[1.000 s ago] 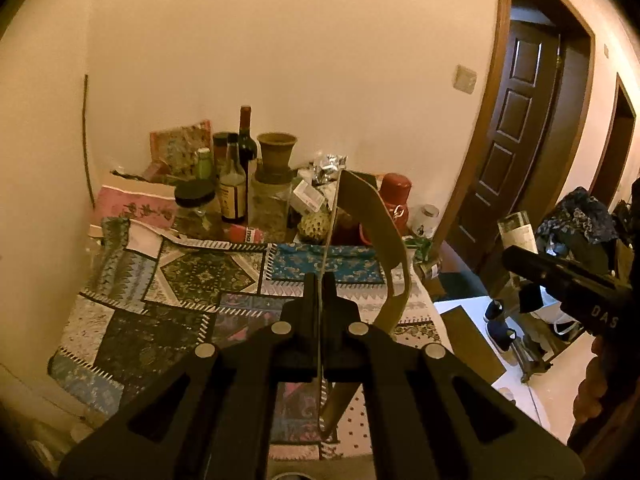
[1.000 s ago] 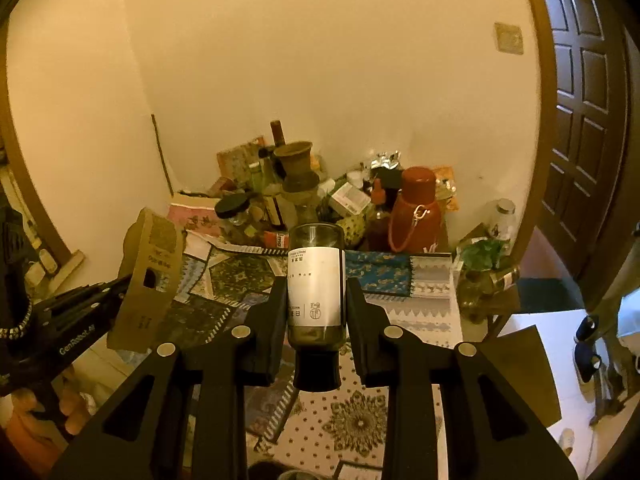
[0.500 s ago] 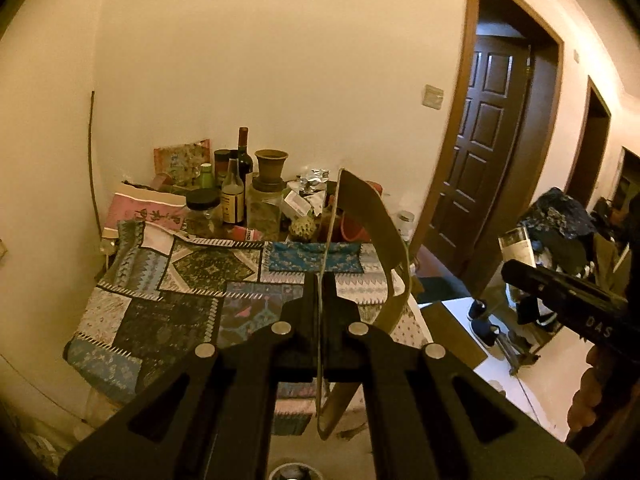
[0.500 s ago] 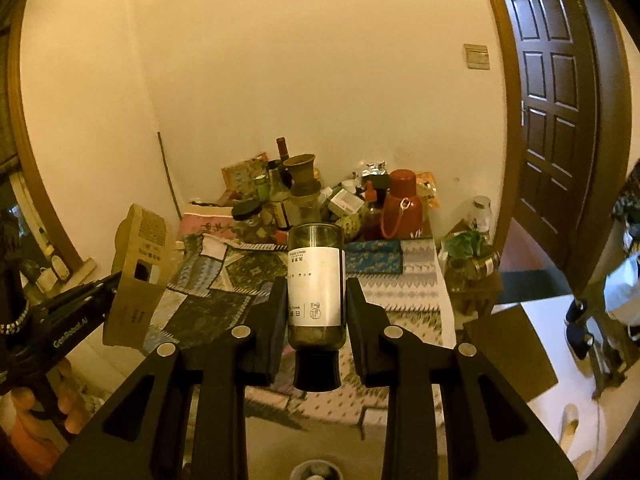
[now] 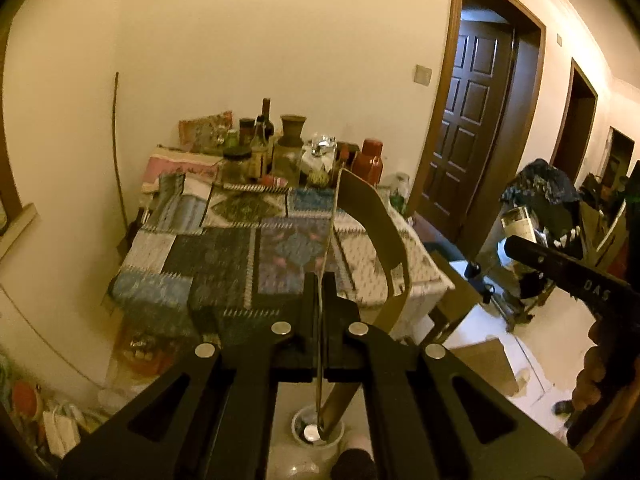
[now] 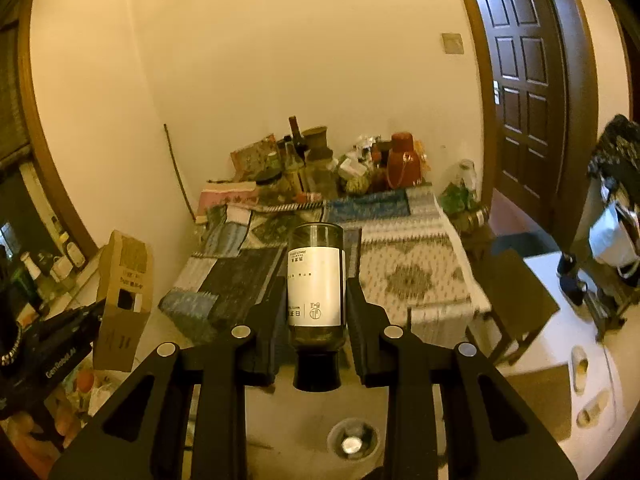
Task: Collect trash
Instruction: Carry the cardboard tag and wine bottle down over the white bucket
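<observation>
My left gripper (image 5: 319, 286) is shut on the thin wall of a brown cardboard box (image 5: 374, 224), held in the air well back from the table. The same box (image 6: 124, 300) shows at the left of the right wrist view, with the left gripper (image 6: 94, 312) under it. My right gripper (image 6: 316, 292) is shut on a dark glass bottle (image 6: 316, 280) with a white label, held neck toward the camera. The bottle (image 5: 518, 226) and right gripper (image 5: 510, 246) show at the right in the left wrist view.
A table with a patchwork cloth (image 5: 224, 256) stands against the wall, its far end crowded with bottles and jars (image 5: 276, 152) and a red flask (image 6: 404, 164). A floor drain (image 6: 352, 440) lies below. A dark wooden door (image 6: 524, 76) is at right, with shoes and a rack nearby.
Both grippers have drawn back and up from the table with the box and the bottle still held. The table now looks smaller and the floor with its drain has come into view.
</observation>
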The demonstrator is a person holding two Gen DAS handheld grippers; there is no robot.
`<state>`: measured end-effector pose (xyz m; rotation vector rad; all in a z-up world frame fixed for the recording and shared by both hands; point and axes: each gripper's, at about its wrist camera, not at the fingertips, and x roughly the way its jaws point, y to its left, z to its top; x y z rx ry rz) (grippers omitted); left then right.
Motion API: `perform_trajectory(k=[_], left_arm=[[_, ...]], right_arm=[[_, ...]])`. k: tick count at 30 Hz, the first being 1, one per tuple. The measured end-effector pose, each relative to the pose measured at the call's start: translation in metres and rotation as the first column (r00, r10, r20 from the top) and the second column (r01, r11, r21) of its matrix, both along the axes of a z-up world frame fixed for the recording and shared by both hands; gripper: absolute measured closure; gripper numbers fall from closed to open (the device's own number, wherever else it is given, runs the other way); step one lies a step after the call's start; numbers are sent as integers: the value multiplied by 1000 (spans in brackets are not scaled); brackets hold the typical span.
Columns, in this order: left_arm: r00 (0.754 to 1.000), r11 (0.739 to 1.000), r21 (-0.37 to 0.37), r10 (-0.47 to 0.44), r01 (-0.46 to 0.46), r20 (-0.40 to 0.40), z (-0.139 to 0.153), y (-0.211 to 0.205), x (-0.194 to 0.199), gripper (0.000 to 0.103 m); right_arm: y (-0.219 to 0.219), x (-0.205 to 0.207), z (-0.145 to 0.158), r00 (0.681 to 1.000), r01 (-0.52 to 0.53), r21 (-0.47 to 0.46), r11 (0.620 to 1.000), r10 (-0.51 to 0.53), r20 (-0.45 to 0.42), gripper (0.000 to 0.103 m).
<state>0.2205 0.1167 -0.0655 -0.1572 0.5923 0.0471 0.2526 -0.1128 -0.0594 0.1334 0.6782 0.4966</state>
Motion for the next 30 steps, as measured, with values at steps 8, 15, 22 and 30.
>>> perform_trajectory(k=[8, 15, 22, 30], left_arm=[[997, 999, -28, -23, 21, -78, -23, -3, -25, 103], [988, 998, -58, -18, 9, -155, -56, -14, -22, 103], [960, 996, -80, 7, -30, -281, -122, -20, 1, 103], [919, 993, -96, 27, -71, -394, -222, -22, 20, 103]], right_arm=[[0, -30, -12, 998, -4, -38, 999, 1, -67, 77], [0, -31, -39, 990, -29, -62, 998, 20, -137, 77], [8, -16, -94, 969, -97, -82, 992, 76, -235, 77], [26, 4, -197, 910, -204, -117, 972, 144, -389, 77]])
